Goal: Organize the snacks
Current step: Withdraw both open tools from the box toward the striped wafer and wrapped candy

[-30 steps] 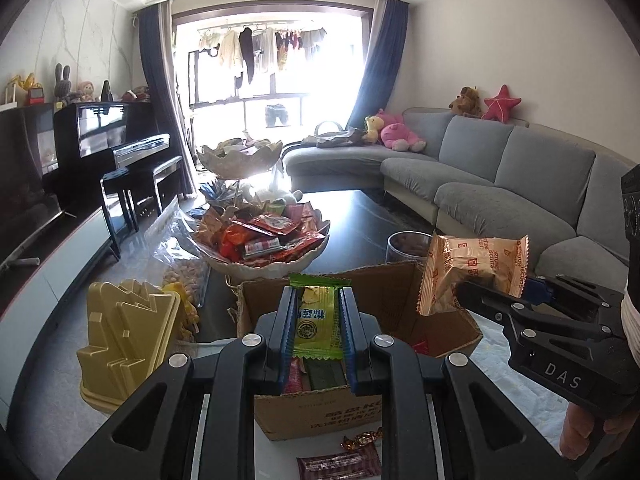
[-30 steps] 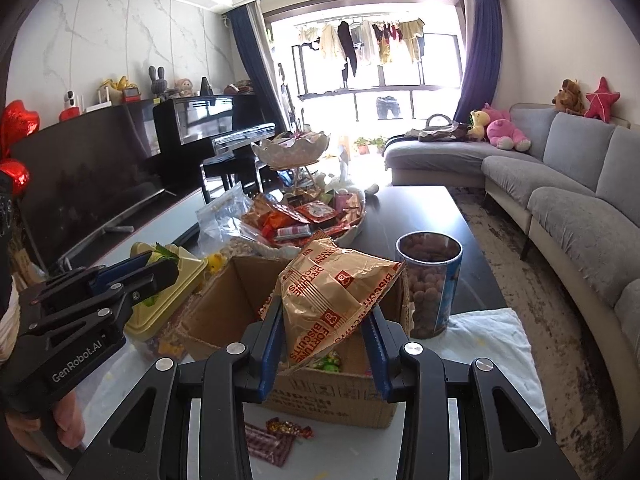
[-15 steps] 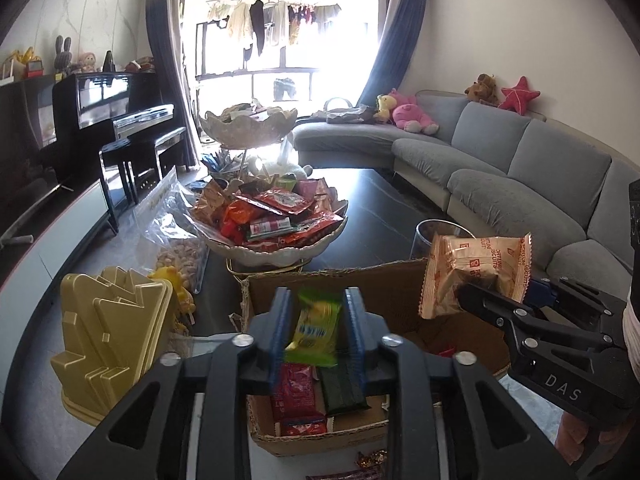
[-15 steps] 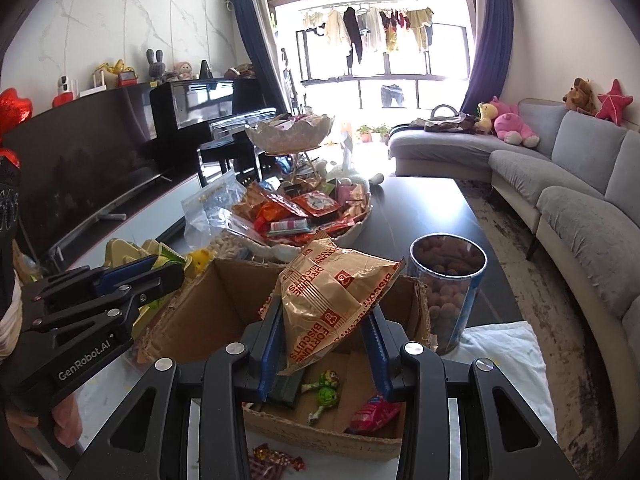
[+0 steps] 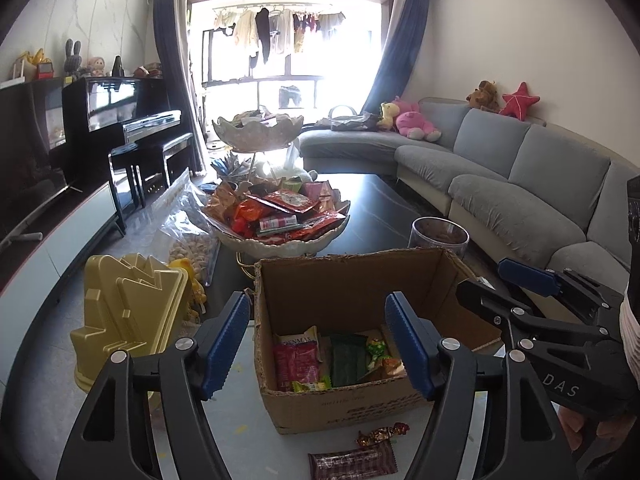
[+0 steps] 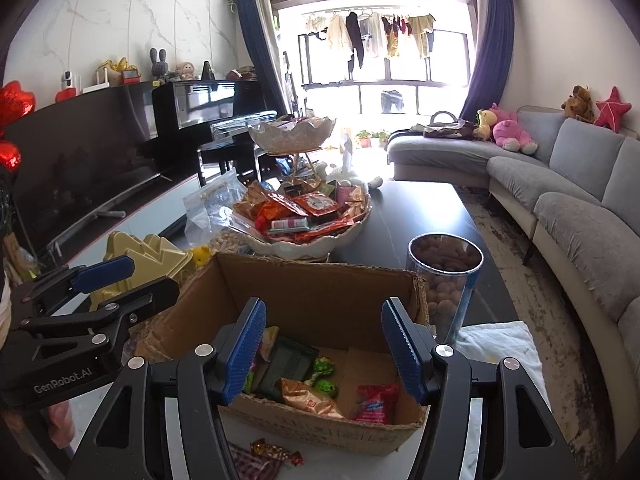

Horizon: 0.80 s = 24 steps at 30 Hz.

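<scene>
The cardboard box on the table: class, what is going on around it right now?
A person holds a two-finger gripper in each hand over the cardboard box. The left gripper and the right gripper are both empty, jaws opening, nothing between them. Snack packets lie in the box, among them an orange biscuit bag. A wrapped candy and a brown bar lie on the table before the box.

Brown-wrapped bar [image 5: 352, 465] cut off by the bottom edge; print on cardboard box [image 5: 360, 410] illegible.
</scene>
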### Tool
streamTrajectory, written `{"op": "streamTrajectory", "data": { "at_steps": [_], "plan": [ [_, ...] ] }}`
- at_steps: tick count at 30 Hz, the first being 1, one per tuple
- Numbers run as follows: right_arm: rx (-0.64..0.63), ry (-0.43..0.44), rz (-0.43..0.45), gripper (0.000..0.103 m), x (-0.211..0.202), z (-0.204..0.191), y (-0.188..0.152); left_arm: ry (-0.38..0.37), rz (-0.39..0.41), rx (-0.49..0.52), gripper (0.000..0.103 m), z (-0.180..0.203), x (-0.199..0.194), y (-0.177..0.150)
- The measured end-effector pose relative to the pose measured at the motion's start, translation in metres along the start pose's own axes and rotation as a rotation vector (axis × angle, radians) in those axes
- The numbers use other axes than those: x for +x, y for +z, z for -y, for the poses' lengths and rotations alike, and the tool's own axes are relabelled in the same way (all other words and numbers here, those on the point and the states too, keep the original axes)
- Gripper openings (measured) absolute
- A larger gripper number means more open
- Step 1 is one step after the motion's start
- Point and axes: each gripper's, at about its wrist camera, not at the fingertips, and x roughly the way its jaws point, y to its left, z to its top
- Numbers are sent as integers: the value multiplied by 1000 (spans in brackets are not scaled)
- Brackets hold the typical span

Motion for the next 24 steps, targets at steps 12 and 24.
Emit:
{"op": "streamTrajectory", "data": {
  "at_steps": [12,24],
  "plan": [
    [-60,6,46,62,-39,-23,-24,16,32,59,77,4,-43,-35],
    [-107,31,-83,62,-22,-29,-73,-9,-85,51,78,1,-33,-101]
  ]
}}
